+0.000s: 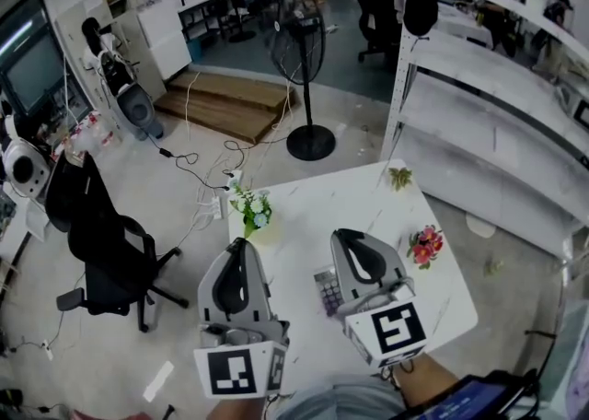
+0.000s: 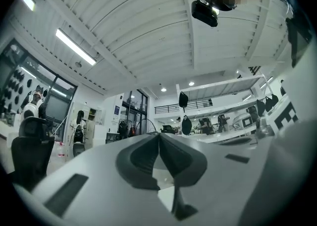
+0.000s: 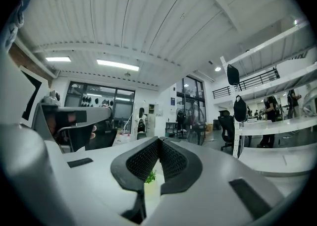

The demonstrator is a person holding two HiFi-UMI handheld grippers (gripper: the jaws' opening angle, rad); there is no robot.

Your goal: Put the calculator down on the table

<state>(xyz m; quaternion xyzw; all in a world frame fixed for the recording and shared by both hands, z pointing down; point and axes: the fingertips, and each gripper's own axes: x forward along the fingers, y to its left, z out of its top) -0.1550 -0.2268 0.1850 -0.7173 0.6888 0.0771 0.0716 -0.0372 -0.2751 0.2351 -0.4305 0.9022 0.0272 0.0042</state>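
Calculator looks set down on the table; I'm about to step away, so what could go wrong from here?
1. The shut right gripper hangs beside the calculator, hiding part of it in the head view; lowering it carelessly could knock it.
2. The green plant stands near the edge of the table, ahead of the left gripper; a sweep might tip it.

1. The head view looked steeply down from above on the white table [image 1: 304, 215], the left gripper [image 1: 241, 243] and the right gripper [image 1: 342, 236], all close.
2. The left gripper view faced a bit upward, along its jaws.
3. The right gripper view faced level.
4. All three views showed the white shelves [image 1: 479, 105].
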